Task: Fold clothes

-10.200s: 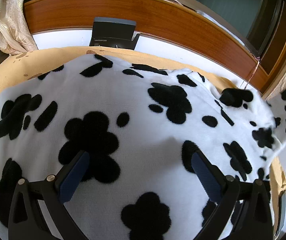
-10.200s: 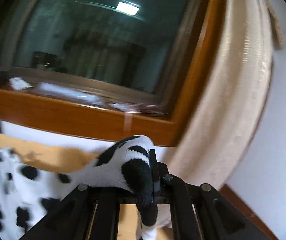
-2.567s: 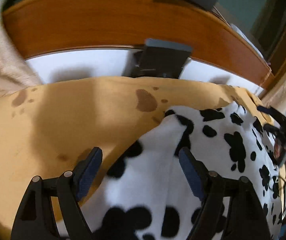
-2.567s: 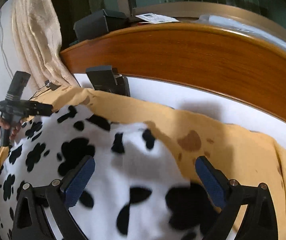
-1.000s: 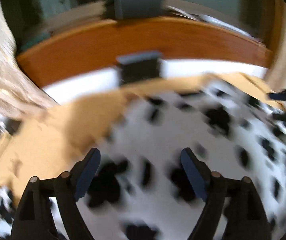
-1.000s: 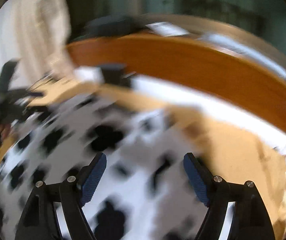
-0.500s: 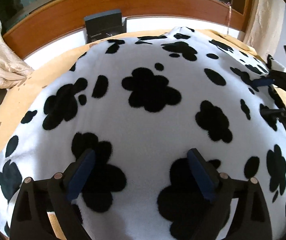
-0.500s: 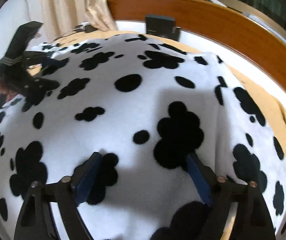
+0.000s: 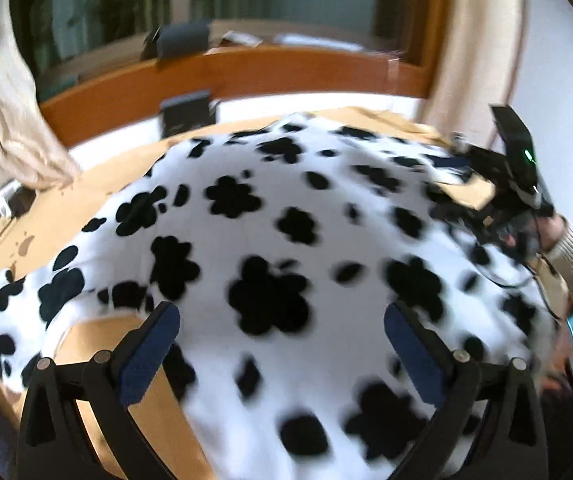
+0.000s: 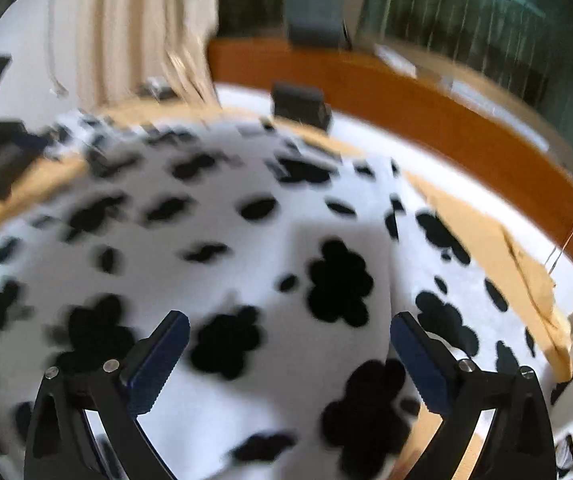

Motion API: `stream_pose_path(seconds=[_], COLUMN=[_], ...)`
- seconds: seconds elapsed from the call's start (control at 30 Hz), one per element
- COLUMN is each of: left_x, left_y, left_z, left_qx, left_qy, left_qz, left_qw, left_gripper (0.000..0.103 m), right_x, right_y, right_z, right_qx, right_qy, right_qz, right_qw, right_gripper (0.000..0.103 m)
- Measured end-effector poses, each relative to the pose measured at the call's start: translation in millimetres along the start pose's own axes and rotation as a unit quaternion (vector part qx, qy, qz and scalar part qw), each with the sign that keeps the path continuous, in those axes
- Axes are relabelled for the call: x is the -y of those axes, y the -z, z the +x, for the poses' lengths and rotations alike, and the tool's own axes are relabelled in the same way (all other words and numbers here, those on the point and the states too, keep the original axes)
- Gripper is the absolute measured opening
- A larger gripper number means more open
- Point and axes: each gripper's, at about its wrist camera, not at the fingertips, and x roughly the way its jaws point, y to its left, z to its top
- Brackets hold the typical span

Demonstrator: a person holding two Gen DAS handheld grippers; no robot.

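Blue-padded jaws of both grippers opening, empty, over a spotted fleece.

Left gripper (image 9: 280, 344) and right gripper (image 10: 288, 354) hover above the white fleece garment with black blotches (image 9: 270, 240), spread on the mustard-covered worktop (image 9: 98, 184). It looks laid out flat, folding apparently yet to come. Its long axis seems to run side to side.

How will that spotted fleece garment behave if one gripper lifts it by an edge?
Probably floppy: the fleece garment lies draped with soft folds over the yellow cover. Its fuzzy pile likely grips rather than slides. Being broad, it would probably sag and drag when lifted at one point.
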Motion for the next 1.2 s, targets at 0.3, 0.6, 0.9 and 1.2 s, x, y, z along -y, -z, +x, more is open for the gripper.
stream_pose_path(seconds=[0.3, 0.6, 0.9, 1.2], left_x=[63, 98, 71, 49], left_y=[72, 142, 169, 183], left_z=[-74, -90, -70, -82], left_qx=[0.001, -0.022, -0.026, -0.014], left_qy=[-0.021, -0.100, -0.166, -0.083], left_qz=[0.042, 0.054, -0.051, -0.144], left_qw=[0.9989, 0.9933, 0.9844, 0.9860], left_gripper=[0.103, 0.103, 0.103, 0.021], right_x=[-104, -157, -134, -105], right_y=[30, 69, 91, 129], right_z=[-116, -142, -169, -196], right_qx=[0.074, 0.080, 0.098, 0.074], right_qy=[-0.088, -0.100, -0.068, -0.032], right_qz=[-0.085, -0.121, -0.021, 0.061], right_qw=[0.990, 0.984, 0.993, 0.995], right_gripper=[0.102, 0.102, 0.102, 0.086])
